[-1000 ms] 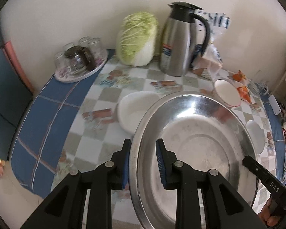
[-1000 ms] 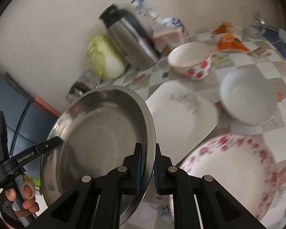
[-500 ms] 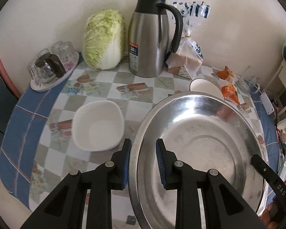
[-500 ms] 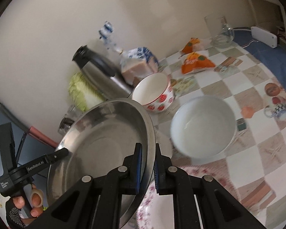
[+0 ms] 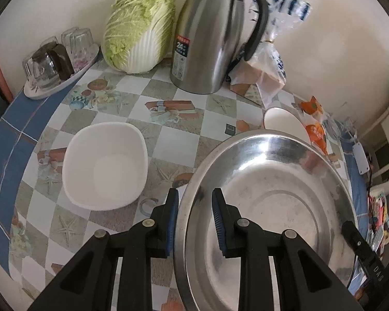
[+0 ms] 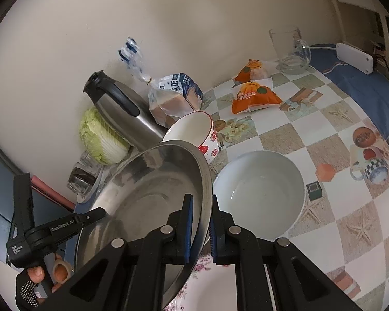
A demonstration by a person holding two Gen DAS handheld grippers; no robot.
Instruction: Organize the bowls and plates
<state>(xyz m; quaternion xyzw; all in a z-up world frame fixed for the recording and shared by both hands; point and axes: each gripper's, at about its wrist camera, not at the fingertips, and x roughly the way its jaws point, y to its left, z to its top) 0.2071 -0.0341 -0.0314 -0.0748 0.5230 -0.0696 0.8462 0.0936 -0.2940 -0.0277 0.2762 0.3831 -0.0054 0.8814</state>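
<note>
Home kitchen or dining corner. Bench [image 5: 184,140] under patterned oilcloth, against plain wall; carries napa cabbage [image 5: 140,26], steel thermos jug [image 5: 210,39], bagged bread [image 6: 173,96], tray of upturned glasses [image 5: 57,59], bowls.

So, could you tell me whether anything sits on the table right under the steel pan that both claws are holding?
Yes. A floral plate lies under the pan's right edge, and a round white bowl sits just beside it. On the left side a squarish white bowl stands next to the rim.

A plain cream wall [image 6: 168,20] backs the desk [image 5: 168,140], covered in checkered, blue-bordered oilcloth.
</note>
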